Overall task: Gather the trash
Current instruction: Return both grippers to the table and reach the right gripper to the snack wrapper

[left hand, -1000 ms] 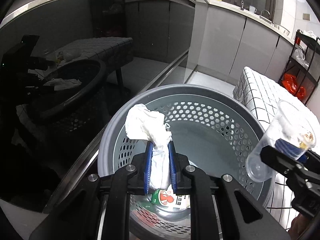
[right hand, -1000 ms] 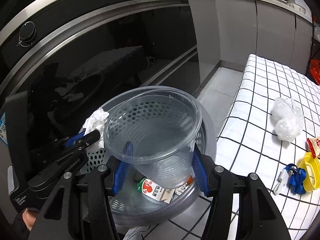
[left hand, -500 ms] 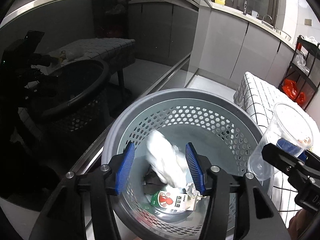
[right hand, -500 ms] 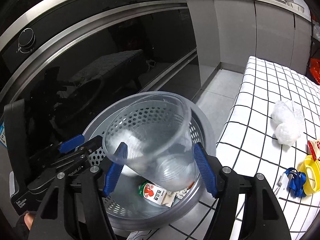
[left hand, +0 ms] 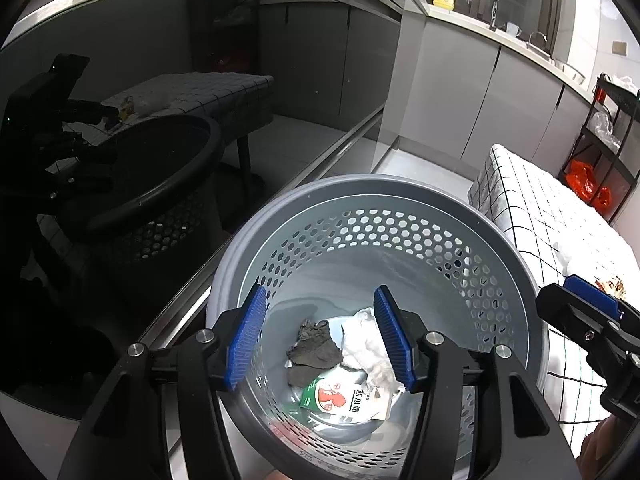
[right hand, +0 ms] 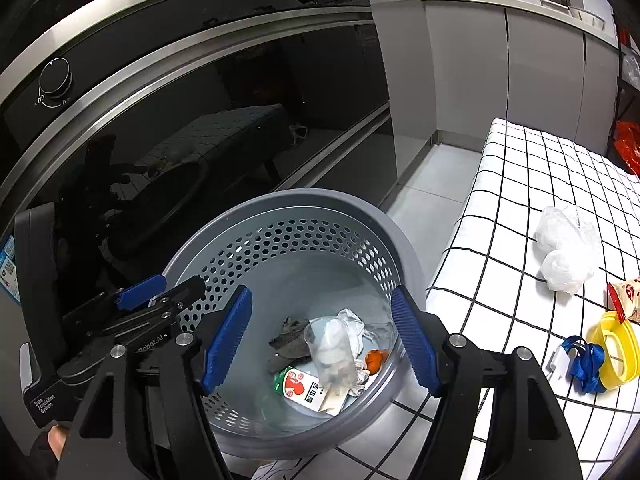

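Observation:
A grey perforated bin (left hand: 360,184) (right hand: 280,200) stands on the floor below both grippers. Over it my left gripper (left hand: 320,292) is open, its jaws still opening, with nothing between the blue pads. The white tissue (left hand: 366,344) lies at the bottom beside a dark rag (left hand: 314,346) and a green-and-red carton (left hand: 340,394). My right gripper (right hand: 321,292) is open too, its jaws also opening and bare. The clear plastic cup (right hand: 332,348) lies on its side in the bin, on the tissue, next to an orange scrap (right hand: 376,358).
A table with a black-and-white checked cloth (right hand: 520,200) stands right of the bin. On it lie a white plastic bag (right hand: 564,252), a yellow ring (right hand: 612,352), a blue strap (right hand: 584,360) and a red wrapper (right hand: 624,296). A dark glass oven front (right hand: 200,120) rises to the left.
My left gripper opened and the tissue dropped into the bin. My right gripper opened and the clear cup fell in after it. Neither hand moved.

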Tool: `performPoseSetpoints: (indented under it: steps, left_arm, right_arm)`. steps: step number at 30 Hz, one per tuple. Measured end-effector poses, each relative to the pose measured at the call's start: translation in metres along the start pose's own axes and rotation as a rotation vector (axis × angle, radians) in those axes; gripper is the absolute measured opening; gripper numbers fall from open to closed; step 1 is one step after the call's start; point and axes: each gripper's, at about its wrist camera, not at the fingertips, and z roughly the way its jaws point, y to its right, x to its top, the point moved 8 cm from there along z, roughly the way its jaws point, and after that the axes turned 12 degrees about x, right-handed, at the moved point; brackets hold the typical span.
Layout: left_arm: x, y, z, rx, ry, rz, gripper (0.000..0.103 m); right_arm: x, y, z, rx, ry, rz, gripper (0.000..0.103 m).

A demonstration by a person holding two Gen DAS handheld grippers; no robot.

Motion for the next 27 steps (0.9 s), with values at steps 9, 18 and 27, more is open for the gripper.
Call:
performPoseSetpoints:
  steps: [9,18,27]
  left_arm:
    - [-0.001,-0.001,-0.002,-0.001,0.009,-0.001,0.059]
    - [-0.004,0.002,-0.005,0.012,0.023,0.020,0.059]
    - [-0.008,0.007,-0.017,0.007,0.048,0.028,0.068]
  right_arm:
    - [-0.007,0.002,-0.001,-0.008,-0.004,0.014,0.069]
    - [-0.018,0.009,-0.007,-0.015,-0.005,0.041,0.069]
    - [-0.031,0.016,-0.023,-0.035,0.008,0.053,0.069]
